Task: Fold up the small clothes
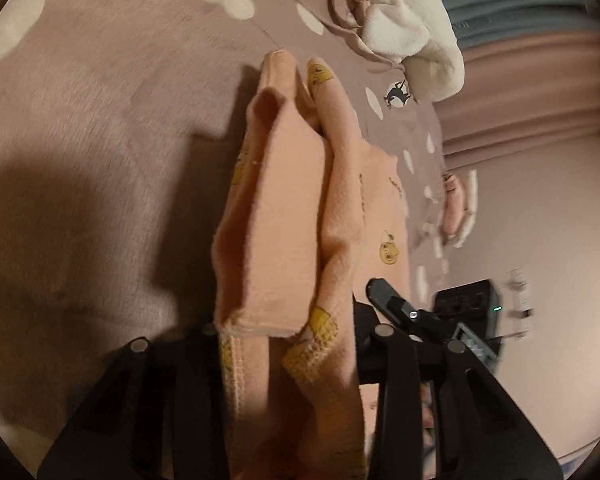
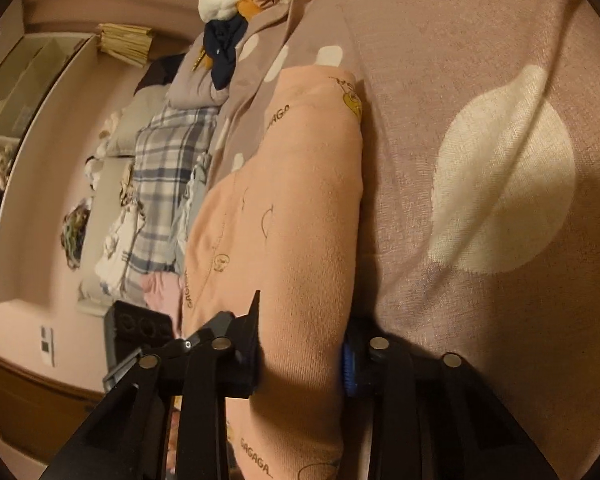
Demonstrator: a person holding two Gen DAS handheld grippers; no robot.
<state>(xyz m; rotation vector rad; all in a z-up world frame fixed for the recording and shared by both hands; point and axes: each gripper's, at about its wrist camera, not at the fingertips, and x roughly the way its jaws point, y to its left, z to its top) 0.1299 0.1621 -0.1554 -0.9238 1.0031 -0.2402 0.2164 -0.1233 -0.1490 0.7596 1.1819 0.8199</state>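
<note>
Between the black fingers of my left tool (image 1: 296, 344) sits a bunched edge of the peach garment (image 1: 284, 208), its ribbed hem and a yellow print pinched right at the jaws, so I read that tool as closed on the cloth. From there the garment runs straight ahead, away from the tool, in two long upright folds that end at rounded tips on the bed cover (image 1: 100, 100), a mauve sheet with pale blotches.

On my right tool (image 2: 300, 352) the picture is the same: the dark pad on one side and the blue ridged pad on the other press into a thick roll of the same garment, so it too is gripping. Here the long axis also runs forward from the tool, toward the heap of other clothes (image 2: 236, 8) at the far end of the bed.

Both tools hold the near end, side by side, with the other tool's black body showing at the edge of each view. My judgement: the fold turns on carrying this near edge forward along that long axis, both hands moving level together so the cloth does not skew.
</note>
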